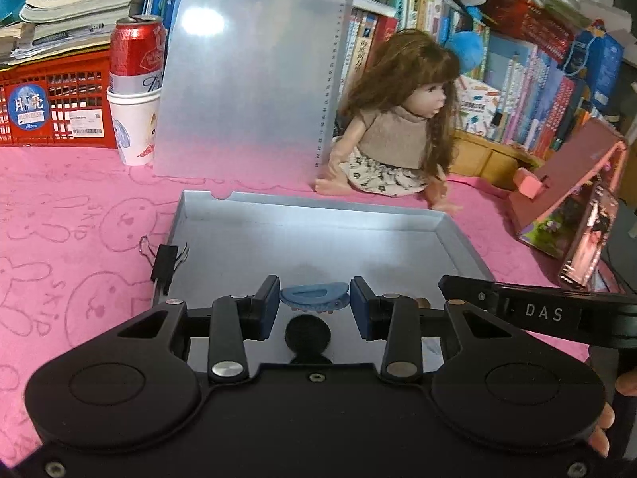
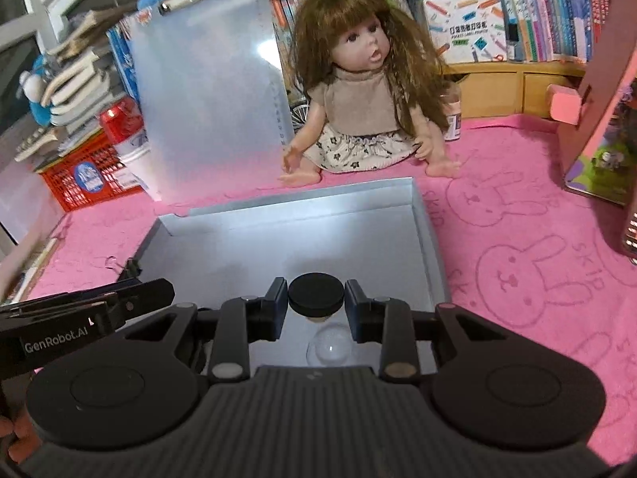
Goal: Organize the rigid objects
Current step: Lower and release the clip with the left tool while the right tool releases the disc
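A shallow grey tray (image 1: 318,215) lies on the pink bunny cloth; it also shows in the right wrist view (image 2: 430,231). My left gripper (image 1: 314,302) hangs over its near part, and a blue hair claw clip (image 1: 314,296) sits between its fingers; the pads look close to the clip's ends, contact unclear. A black round disc (image 1: 307,332) lies on the tray floor below the clip. My right gripper (image 2: 316,298) is shut on a black round cap (image 2: 316,294), held over the tray above a clear dome-shaped piece (image 2: 328,344).
A doll (image 1: 398,119) sits behind the tray beside a leaning translucent clipboard (image 1: 247,71). A black binder clip (image 1: 165,263) grips the tray's left rim. A red can in a paper cup (image 1: 135,91), a red crate (image 1: 55,107) and a pink toy house (image 1: 569,199) stand around.
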### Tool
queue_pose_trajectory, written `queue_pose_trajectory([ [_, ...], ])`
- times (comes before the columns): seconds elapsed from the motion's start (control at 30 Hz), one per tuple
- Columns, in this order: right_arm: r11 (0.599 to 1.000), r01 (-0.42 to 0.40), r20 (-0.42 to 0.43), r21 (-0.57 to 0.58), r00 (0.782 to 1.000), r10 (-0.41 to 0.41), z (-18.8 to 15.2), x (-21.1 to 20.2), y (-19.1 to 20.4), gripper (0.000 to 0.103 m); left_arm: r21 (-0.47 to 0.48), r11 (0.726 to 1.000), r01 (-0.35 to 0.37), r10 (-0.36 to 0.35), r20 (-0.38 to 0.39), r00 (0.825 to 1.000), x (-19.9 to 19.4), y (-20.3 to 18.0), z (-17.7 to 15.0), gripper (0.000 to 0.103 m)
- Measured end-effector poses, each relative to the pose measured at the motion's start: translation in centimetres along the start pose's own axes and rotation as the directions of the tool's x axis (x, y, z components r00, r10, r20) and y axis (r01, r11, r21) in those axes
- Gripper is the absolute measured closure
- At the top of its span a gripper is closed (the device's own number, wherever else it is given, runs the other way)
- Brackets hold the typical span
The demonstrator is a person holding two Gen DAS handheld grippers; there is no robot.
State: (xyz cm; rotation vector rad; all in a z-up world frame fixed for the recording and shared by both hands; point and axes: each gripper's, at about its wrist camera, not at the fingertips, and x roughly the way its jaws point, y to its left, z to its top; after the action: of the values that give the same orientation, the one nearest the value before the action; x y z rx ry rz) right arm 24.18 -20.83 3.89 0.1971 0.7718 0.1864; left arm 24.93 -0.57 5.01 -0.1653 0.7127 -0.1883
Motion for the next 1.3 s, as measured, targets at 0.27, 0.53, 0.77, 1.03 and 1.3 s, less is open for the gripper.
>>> queue_pose_trajectory([
  [0.27, 0.998, 0.037, -0.026, -0.052, 0.999, -0.038, 0.6, 3.0, 0.4, 0.067, 0.002, 0.999, -0.047, 0.047, -0.034, 0.998, 3.4, 0.3, 0.2, 0.066],
  [0.53, 0.995, 0.068, -0.036, -0.075, 0.997, -0.07, 0.6, 4.8, 0.2, 0.067, 0.002, 0.998, -0.056, 0.056, -0.048, 0.997, 5.1, 0.5, -0.2, 0.066],
  [0.77, 0.992, 0.085, -0.062, -0.096, 0.994, -0.091, 0.6, 5.6, 0.1, 0.067, 0.015, 0.998, -0.06, 0.061, -0.066, 0.996, 5.8, 0.4, -0.6, 0.066],
  [1.03, 0.991, 0.09, -0.067, -0.098, 0.993, -0.097, 0.6, 5.9, 0.1, 0.067, 0.03, 0.997, -0.073, 0.075, -0.057, 0.996, 5.9, 0.3, -0.9, 0.066],
  [1.3, 0.994, 0.067, -0.024, -0.085, 0.997, -0.069, 0.5, 4.6, -0.1, 0.045, 0.049, 0.997, -0.068, 0.069, -0.033, 0.997, 4.9, 0.1, -0.8, 0.06],
])
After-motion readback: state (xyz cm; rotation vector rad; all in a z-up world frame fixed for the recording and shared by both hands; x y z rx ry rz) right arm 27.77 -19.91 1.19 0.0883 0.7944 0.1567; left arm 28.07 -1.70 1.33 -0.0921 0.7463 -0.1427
